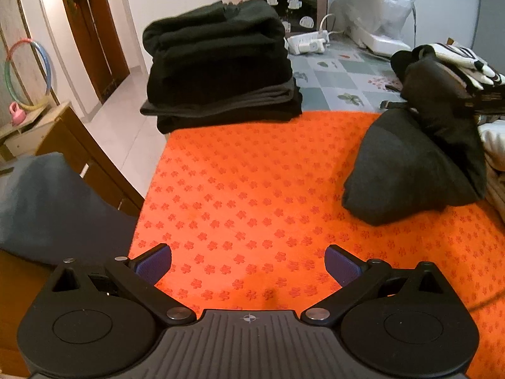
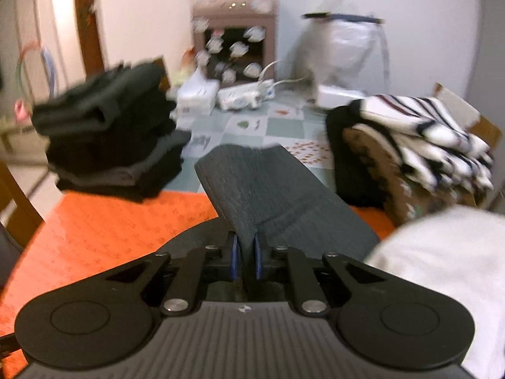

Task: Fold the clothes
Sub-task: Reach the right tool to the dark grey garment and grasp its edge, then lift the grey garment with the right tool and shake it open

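Note:
A dark grey garment (image 2: 268, 195) rises from between the blue pads of my right gripper (image 2: 245, 260), which is shut on a fold of it. In the left wrist view the same grey garment (image 1: 407, 167) hangs in a bunched lump at the right over the orange patterned cloth (image 1: 252, 189). My left gripper (image 1: 247, 263) hovers open above the near part of that cloth, nothing between its fingers. A stack of folded black and grey clothes (image 1: 217, 66) sits at the far left corner of the cloth, also visible as the folded stack (image 2: 110, 139) in the right wrist view.
A heap of unfolded clothes with a black-and-white striped piece (image 2: 423, 135) lies at the right. A white cloth (image 2: 448, 271) fills the near right. Beyond are a power strip (image 1: 307, 44), a plastic-covered appliance (image 1: 378, 12), a cabinet (image 1: 287, 0), a wooden drawer unit (image 1: 72, 158).

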